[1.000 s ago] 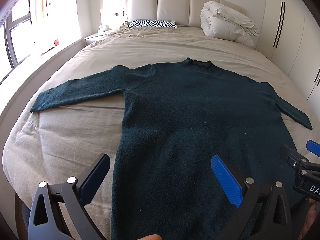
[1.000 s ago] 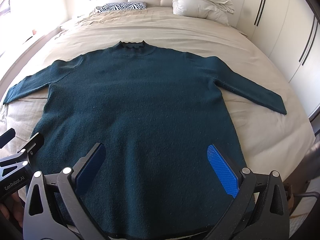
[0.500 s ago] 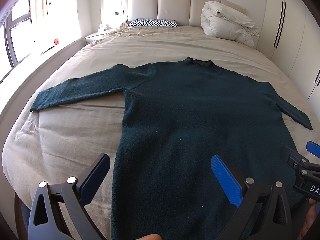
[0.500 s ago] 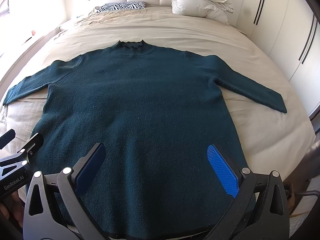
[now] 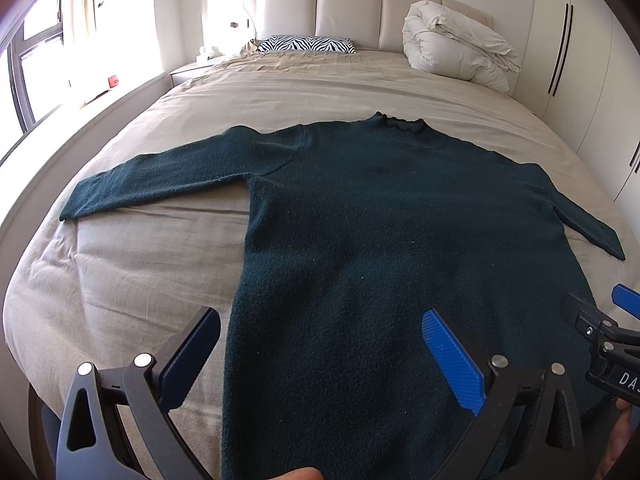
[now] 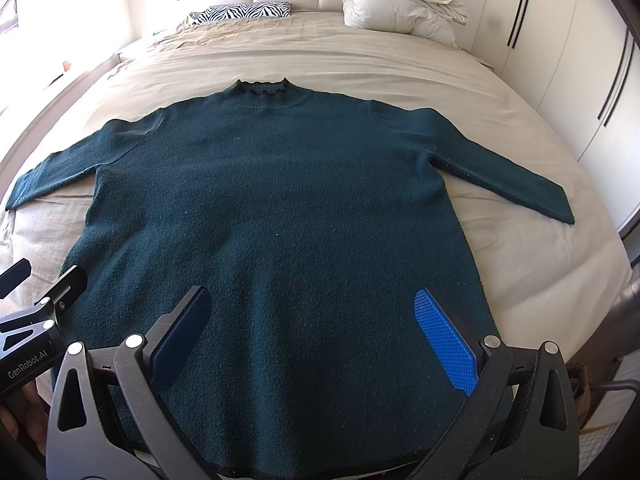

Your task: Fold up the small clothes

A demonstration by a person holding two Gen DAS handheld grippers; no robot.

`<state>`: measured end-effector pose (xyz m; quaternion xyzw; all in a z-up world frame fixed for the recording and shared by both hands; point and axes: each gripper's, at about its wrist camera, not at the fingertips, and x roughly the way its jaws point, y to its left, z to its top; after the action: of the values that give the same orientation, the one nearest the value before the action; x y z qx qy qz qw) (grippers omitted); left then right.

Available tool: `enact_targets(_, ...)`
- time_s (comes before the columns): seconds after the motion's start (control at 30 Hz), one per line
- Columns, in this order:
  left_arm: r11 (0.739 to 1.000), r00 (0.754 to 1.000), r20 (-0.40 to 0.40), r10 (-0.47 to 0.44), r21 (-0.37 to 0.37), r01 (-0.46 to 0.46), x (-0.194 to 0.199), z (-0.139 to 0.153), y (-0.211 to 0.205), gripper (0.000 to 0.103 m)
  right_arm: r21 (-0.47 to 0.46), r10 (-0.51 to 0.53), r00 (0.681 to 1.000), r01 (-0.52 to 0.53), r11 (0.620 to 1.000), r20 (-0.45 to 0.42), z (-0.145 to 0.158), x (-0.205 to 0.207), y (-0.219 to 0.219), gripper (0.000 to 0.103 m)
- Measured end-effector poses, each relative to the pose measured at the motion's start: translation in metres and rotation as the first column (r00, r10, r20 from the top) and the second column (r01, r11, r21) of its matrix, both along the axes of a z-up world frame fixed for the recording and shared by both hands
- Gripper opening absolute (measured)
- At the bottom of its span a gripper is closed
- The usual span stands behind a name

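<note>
The dark green sweater (image 6: 276, 216) lies flat, sleeves spread, hem at the bed's (image 5: 132, 264) foot edge, ready for folding, while the left tongs (image 5: 320, 354) and right tongs (image 6: 314, 334) hover wide open above the hem, gripping nothing.

A sweater (image 6: 280, 208) is spread flat on the bed (image 6: 520, 264), sleeves out; a zebra pillow (image 6: 248, 11) and bundled duvet (image 6: 400, 4) are set at its head.

sweater (image 6: 280, 208): fuzzy matt knit
bedsheet (image 5: 132, 264): creased matt cloth
headboard (image 5: 348, 8): smooth padded panels
right gripper (image 6: 316, 332): matt black frame, ribbed blue pads (image 6: 444, 332)
</note>
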<state>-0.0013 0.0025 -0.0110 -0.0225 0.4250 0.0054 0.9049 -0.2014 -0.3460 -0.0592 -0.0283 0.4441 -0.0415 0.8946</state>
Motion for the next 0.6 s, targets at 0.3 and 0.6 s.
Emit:
enact_targets(0.3,1.000,1.000,-0.003,0.000,0.001,0.000,0.0000,-0.0009,-0.0003,0.103,0.003,-0.001,1.000,0.001,1.000,-0.003,-0.0016,-0.0001,-0.0001,0.103)
enact_targets(0.6,1.000,1.000,-0.006,0.000,-0.001,0.000,0.0001,-0.0008,-0.0007,0.103,0.005,-0.004,1.000,0.004,1.000,-0.007,-0.0039,-0.0002,0.0001,0.103)
